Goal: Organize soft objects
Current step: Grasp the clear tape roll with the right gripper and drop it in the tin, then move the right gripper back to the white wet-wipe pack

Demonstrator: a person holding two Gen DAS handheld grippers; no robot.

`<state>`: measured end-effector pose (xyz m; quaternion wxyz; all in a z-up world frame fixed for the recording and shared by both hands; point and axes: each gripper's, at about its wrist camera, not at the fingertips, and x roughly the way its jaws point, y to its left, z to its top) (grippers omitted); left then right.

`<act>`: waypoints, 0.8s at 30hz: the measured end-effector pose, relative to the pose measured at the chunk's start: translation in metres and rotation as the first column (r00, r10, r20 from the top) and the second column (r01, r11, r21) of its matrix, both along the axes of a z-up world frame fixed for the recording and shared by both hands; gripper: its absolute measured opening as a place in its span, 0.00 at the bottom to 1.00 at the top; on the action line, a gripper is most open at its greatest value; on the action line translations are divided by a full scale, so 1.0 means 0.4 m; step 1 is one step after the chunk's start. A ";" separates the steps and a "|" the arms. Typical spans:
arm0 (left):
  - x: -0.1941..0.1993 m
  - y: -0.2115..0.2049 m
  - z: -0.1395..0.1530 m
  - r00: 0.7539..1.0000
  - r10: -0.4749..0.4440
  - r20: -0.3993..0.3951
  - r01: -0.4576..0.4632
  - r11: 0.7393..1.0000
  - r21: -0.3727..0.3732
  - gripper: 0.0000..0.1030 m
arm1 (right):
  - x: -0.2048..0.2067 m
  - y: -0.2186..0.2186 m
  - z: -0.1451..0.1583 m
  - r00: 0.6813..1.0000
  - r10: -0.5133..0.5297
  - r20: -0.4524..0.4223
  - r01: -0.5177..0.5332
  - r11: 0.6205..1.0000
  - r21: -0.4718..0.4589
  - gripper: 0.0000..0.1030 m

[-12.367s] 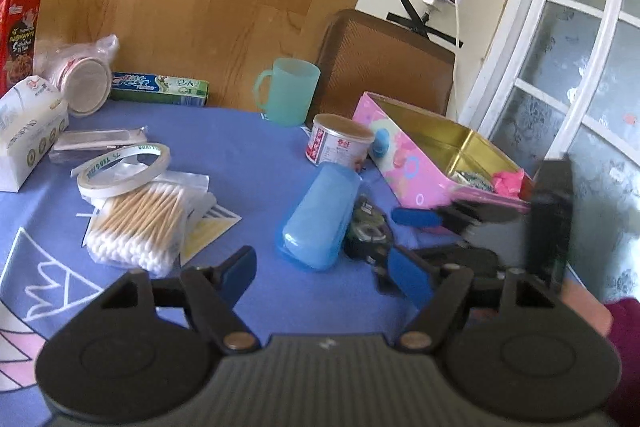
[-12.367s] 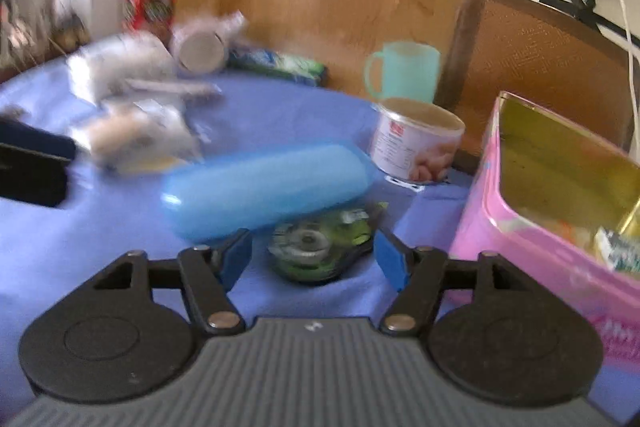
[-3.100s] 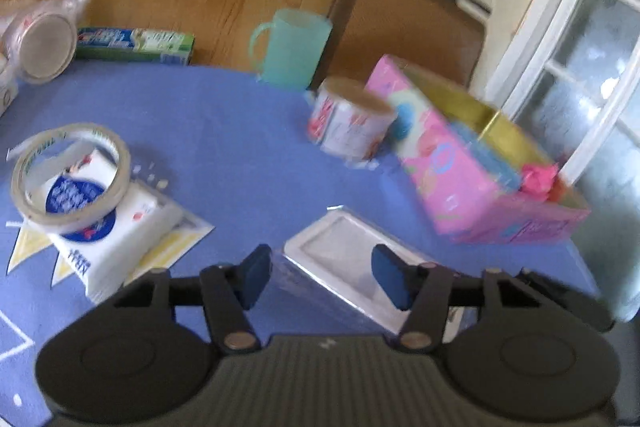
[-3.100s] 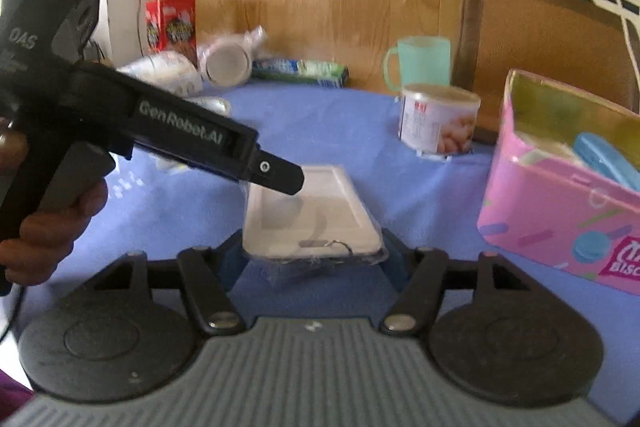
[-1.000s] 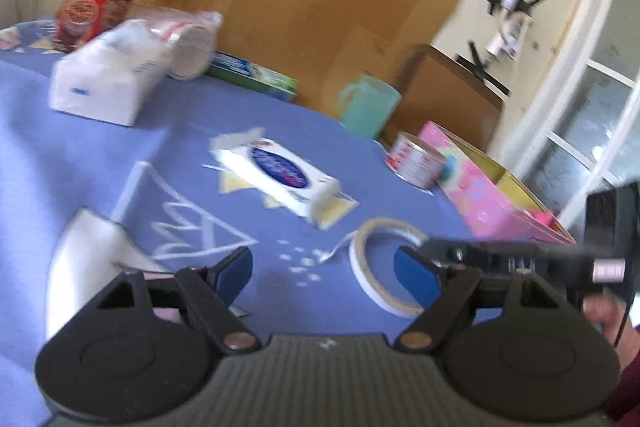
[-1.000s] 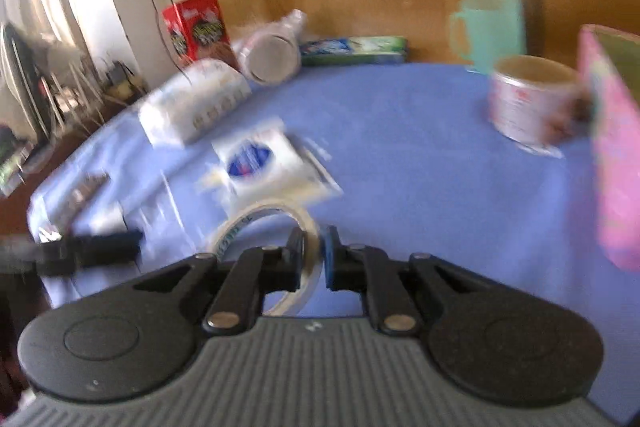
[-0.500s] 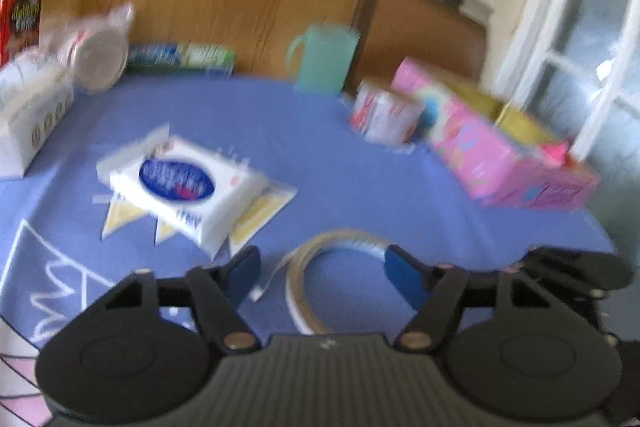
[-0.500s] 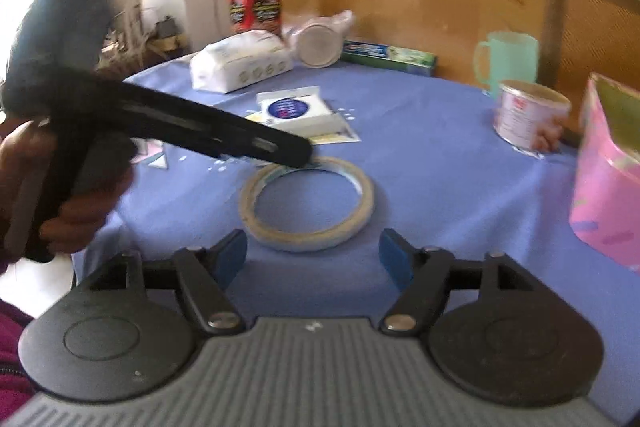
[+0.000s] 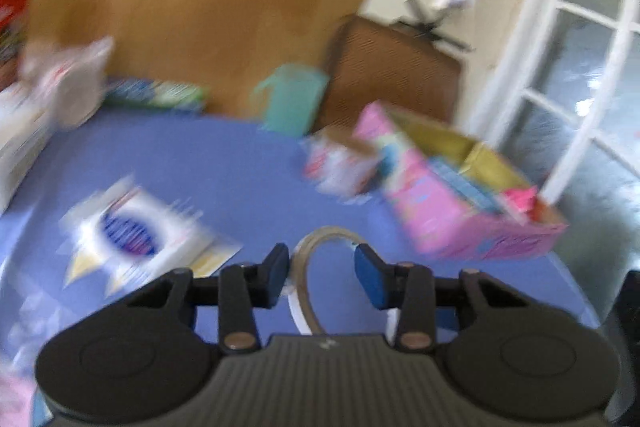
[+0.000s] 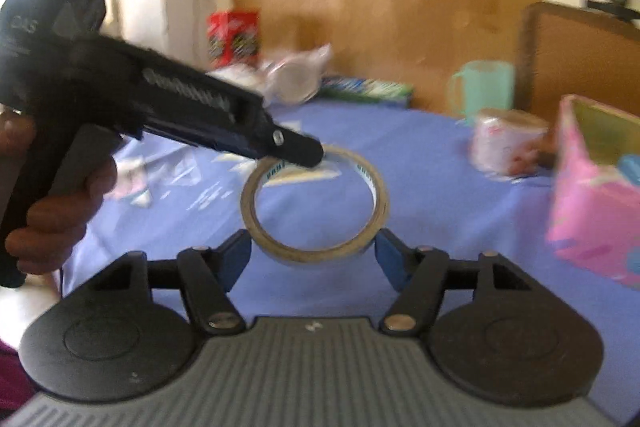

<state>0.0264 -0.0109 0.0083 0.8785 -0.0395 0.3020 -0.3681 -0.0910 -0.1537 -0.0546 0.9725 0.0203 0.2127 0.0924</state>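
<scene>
A roll of tape [image 10: 316, 203] is lifted above the blue tablecloth [image 10: 440, 195]. My right gripper [image 10: 314, 259] has its blue pads on both outer sides of the roll and holds it. My left gripper [image 9: 321, 271] reaches in from the left [image 10: 296, 147] and straddles the roll's far rim [image 9: 328, 233], its pads apart. The pink tin box [image 9: 460, 211] stands at the right with a blue case inside. A white tissue pack [image 9: 136, 231] lies at the left.
A small can [image 10: 508, 143], a teal mug [image 10: 484, 87], a toothpaste box [image 10: 368, 89], a bagged cup [image 10: 292, 75] and a red carton [image 10: 234, 31] stand toward the back. A brown chair back [image 9: 392, 83] is behind the table.
The tape roll lay flat on the cloth; now it is raised between my right pads. My left gripper has narrowed and moved onto the roll's far rim.
</scene>
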 end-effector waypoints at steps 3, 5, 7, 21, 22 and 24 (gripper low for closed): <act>0.022 -0.114 0.049 0.996 -0.081 0.032 0.080 0.997 0.018 0.35 | -0.028 -0.081 0.038 0.991 -0.115 0.073 0.112 0.993 0.037 0.68; 0.036 -0.198 0.083 0.989 -0.142 0.051 0.142 0.990 -0.004 0.35 | -0.043 -0.139 0.064 0.972 -0.202 0.120 0.199 0.979 0.034 0.68; 0.045 -0.285 0.115 0.976 -0.198 0.086 0.201 0.979 -0.030 0.36 | -0.046 -0.203 0.086 0.942 -0.297 0.157 0.298 0.954 0.021 0.67; 0.047 -0.313 0.008 0.989 -0.120 0.084 0.113 0.990 0.078 0.58 | -0.054 -0.433 0.031 0.759 -0.641 0.112 0.624 0.766 0.156 0.66; 0.042 -0.296 0.002 0.991 -0.110 0.074 0.103 0.991 0.091 0.59 | -0.051 -0.428 0.037 0.761 -0.640 0.112 0.620 0.767 0.167 0.65; 0.030 -0.260 -0.014 0.995 -0.086 0.054 0.079 0.990 0.118 0.62 | -0.057 -0.415 0.047 0.762 -0.637 0.115 0.612 0.767 0.193 0.62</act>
